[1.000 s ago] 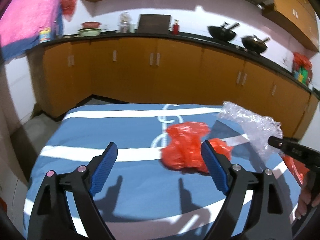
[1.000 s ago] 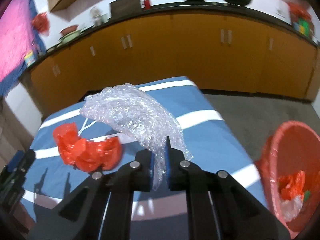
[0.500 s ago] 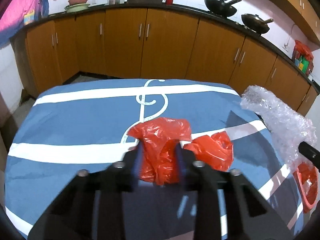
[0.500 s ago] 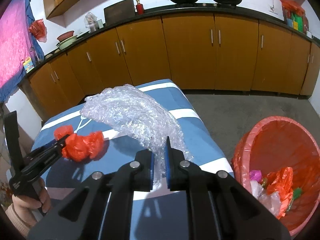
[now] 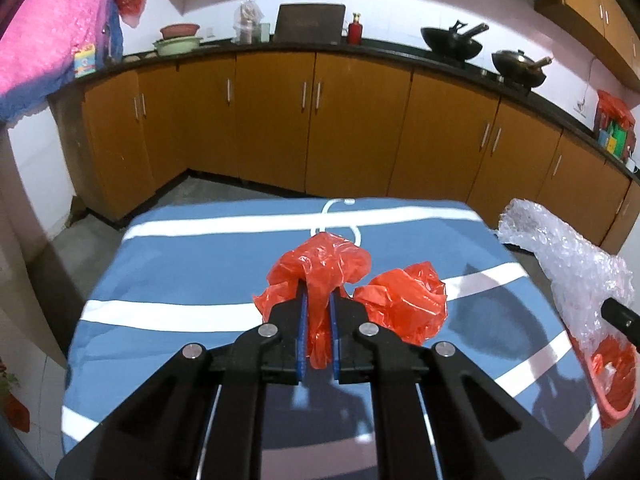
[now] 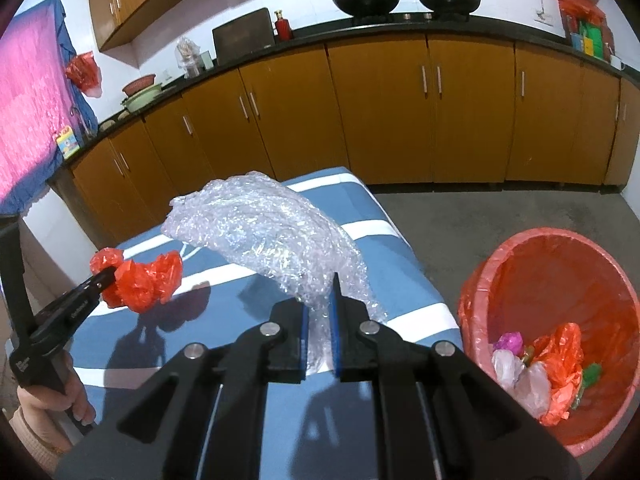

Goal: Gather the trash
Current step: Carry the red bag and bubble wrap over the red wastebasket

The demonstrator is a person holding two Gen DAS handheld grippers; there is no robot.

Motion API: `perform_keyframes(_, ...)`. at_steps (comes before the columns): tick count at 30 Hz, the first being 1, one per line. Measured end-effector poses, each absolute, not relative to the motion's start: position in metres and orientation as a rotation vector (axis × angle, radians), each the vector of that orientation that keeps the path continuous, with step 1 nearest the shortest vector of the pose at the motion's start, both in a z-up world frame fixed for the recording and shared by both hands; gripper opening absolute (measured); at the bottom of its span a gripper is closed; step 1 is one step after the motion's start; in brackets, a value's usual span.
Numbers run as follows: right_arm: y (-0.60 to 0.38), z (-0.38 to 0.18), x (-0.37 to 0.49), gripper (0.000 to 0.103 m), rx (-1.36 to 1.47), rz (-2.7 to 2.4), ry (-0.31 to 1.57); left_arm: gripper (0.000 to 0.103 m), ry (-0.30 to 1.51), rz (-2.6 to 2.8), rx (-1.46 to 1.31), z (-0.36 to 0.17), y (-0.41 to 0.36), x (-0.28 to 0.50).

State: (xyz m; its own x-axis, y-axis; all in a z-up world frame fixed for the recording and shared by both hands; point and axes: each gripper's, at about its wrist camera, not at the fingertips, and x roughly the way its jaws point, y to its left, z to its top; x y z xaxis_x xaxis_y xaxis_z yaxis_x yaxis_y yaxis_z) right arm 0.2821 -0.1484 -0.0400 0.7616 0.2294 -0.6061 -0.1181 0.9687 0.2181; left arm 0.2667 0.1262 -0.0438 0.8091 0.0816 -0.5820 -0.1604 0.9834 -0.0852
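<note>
The left tool (image 5: 318, 312) is seen clamped on a crumpled red plastic bag (image 5: 320, 268), its blue pads having just been closing on the film, which is pinched between them. A strip of the bag hangs down between the jaws, and the bag's lower part is hidden behind the black fingers. From the right wrist view the same bag (image 6: 138, 278) appears lifted clear of the blue tabletop cloth with white stripes (image 6: 224, 320), a shadow lying beneath it (whether any corner still touches the cloth cannot be told). In the left view, a second red lobe at about 3 o'clock of the tool may be part of the same bag or a separate piece; this is hard to make out.

The right tool (image 6: 320, 312) is held clamped on a large sheet of clear bubble wrap (image 6: 264, 232), which bulges up and away toward 11 o'clock above the tabletop. In the left view only a black tip of this tool is seen at the right edge, with the wrap (image 5: 568, 264) cut off behind it.

A round red plastic bin lined with a red bag (image 6: 480, 308) stands on the grey floor at 3 o'clock of the right tool, beside the tabletop's edge; mixed scraps lie inside, and its lower rim is cut off by the lens border. Part of a hand (image 6: 60, 400) on the left tool's handle is seen at the lower left.
</note>
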Motion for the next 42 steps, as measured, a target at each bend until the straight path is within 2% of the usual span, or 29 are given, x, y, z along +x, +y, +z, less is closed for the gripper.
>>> perform_keyframes(19, -0.27, 0.003, 0.216, 0.01, 0.264, 0.034, 0.546, 0.009, 0.497, -0.04, -0.037, 0.014, 0.015, 0.231)
perform_keyframes(33, -0.365, -0.01, 0.192, 0.01, 0.317, -0.119, 0.531, 0.009, 0.506, -0.225, 0.009, 0.013, -0.093, 0.229)
perform_keyframes(42, -0.394, -0.02, 0.183, 0.01, 0.351, -0.161, 0.533, 0.009, 0.522, -0.26, 0.035, 0.004, -0.125, 0.224)
